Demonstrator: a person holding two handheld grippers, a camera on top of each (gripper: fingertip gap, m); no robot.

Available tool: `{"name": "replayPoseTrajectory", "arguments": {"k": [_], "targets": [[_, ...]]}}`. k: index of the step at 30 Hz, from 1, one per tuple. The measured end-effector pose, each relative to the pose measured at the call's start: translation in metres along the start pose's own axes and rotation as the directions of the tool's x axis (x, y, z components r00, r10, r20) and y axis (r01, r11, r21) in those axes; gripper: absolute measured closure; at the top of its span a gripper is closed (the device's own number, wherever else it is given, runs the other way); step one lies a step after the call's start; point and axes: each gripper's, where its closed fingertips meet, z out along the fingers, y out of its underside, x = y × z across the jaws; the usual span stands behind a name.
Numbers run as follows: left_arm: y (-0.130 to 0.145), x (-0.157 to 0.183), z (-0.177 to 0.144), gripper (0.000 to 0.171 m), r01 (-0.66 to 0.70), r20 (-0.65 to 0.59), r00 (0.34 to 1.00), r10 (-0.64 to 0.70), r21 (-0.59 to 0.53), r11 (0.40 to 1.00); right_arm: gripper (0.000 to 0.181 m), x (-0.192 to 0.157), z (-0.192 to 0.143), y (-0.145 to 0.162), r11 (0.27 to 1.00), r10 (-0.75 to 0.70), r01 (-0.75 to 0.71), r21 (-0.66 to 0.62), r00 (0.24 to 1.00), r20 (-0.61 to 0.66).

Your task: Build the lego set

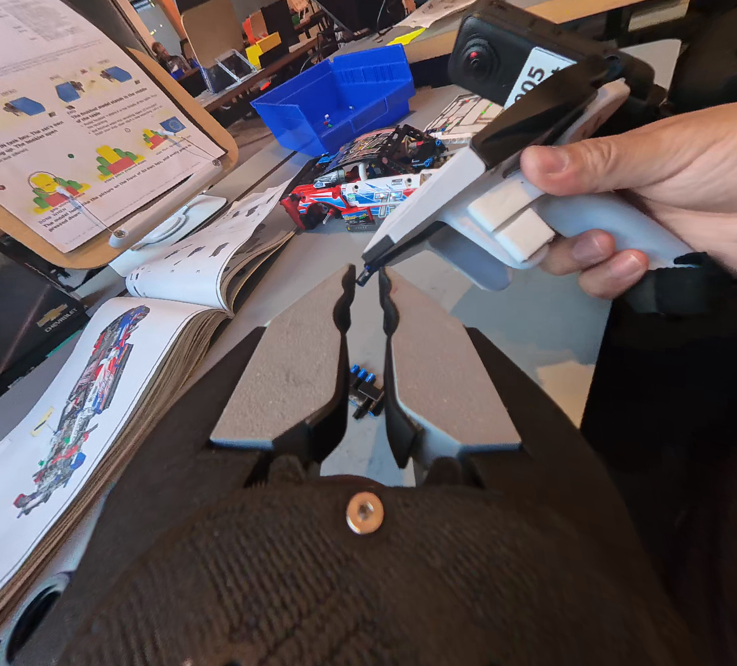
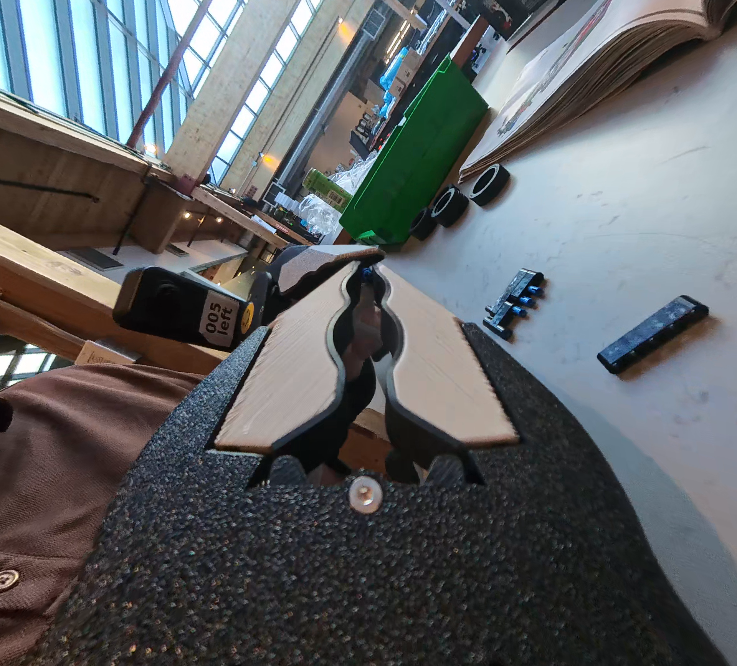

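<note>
**Both grippers meet over a small blue pin**

Left wrist view shows the left gripper (image 1: pixel 367 279) with its jaws drawn close, only a narrow gap at the tips. The right gripper (image 1: pixel 369 267), held in a hand (image 1: pixel 638 192), comes in from the right and its black tips pinch a small blue pin (image 1: pixel 363 275) right at that gap. Whether the left tips actually press the pin cannot be told. In the right wrist view the right gripper (image 2: pixel 369 272) is clenched on the same blue pin (image 2: pixel 367 273), with the left gripper (image 2: pixel 331 259) crossing just beyond it.

Below the grippers, on the grey worktop (image 1: pixel 319 255), lies a black beam with blue pins (image 1: pixel 365 393); the right wrist view shows the black beam with blue pins (image 2: pixel 514 301) near a separate flat black beam (image 2: pixel 652 333). Three black tyres (image 2: pixel 450 204) stand in a row beside a green bin (image 2: pixel 414 164).

Toward the far side of the worktop sits the partly built red, white and blue lego car (image 1: pixel 359 188), with a blue bin (image 1: pixel 339 104) behind it. An open instruction booklet (image 1: pixel 159 327) lies along the left edge, below a printed sheet on a wooden board (image 1: pixel 79 108).
</note>
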Motion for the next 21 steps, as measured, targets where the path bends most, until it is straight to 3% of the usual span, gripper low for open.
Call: {"name": "replayPoseTrajectory", "arguments": {"k": [3,8,12,15,18,21], "targets": [[0.005,-0.001,0.005,0.148,0.037,-0.002,0.999,-0.037,-0.015,0.999,0.176,0.002,0.0,0.001,1.0,-0.008,0.008,-0.001,1.0,-0.005],[0.021,-0.002,0.009,0.156,0.151,-0.135,0.978,-0.16,-0.072,0.986,0.177,0.012,-0.006,-0.004,1.0,-0.006,0.006,0.002,1.0,-0.018],[0.021,-0.014,0.004,0.152,0.249,-0.245,0.933,-0.265,-0.096,0.964,0.177,0.008,-0.005,0.0,0.99,-0.118,0.115,-0.077,0.993,-0.023],[0.012,-0.017,-0.007,0.151,0.082,-0.261,0.961,-0.089,-0.041,0.996,0.176,0.004,-0.002,0.01,0.956,-0.233,0.224,-0.187,0.972,-0.026],[0.015,-0.009,-0.01,0.148,-0.139,-0.255,0.959,0.121,-0.053,0.989,0.176,0.003,-0.002,0.013,0.932,-0.283,0.269,-0.243,0.959,-0.025],[0.016,0.009,-0.012,0.146,-0.218,-0.298,0.934,0.195,-0.043,0.975,0.176,0.002,-0.002,0.013,0.925,-0.287,0.27,-0.268,0.957,-0.028]]}}
